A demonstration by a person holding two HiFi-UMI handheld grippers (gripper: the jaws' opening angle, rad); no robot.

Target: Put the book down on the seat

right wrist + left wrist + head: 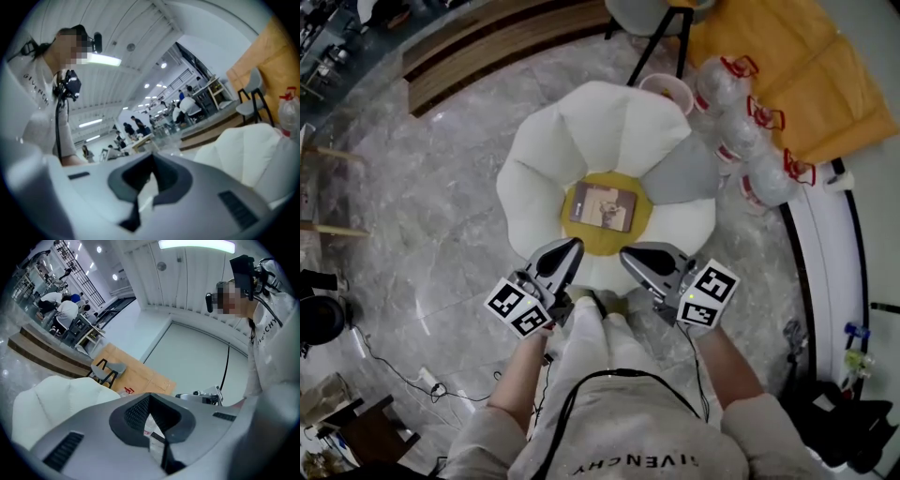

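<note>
Together, both hand-held grippers (pixel 575 244) (pixel 628 254) point level, shut.

Book's down on the flower seat.
The book (pixel 603 206) lies flat on the yellow centre of the white petal seat (pixel 581 122); left gripper (pixel 571 248) and right gripper (pixel 630 256) hover empty at its near edge.

The seat (pixel 581 122) looks like soft, matt white cloth padded into petals, with one grey petal and a yellow cloth centre, and the book (pixel 603 206) lying on it has a dull brown paper cover. The floor (pixel 431 216) is glossy grey stone veined like marble, and the wooden step (pixel 487 47) has a smooth finish. The left tongs (pixel 572 248) and right tongs (pixel 628 255) are smooth matt grey plastic, lined with black meshed pads (pixel 136 411).
</note>
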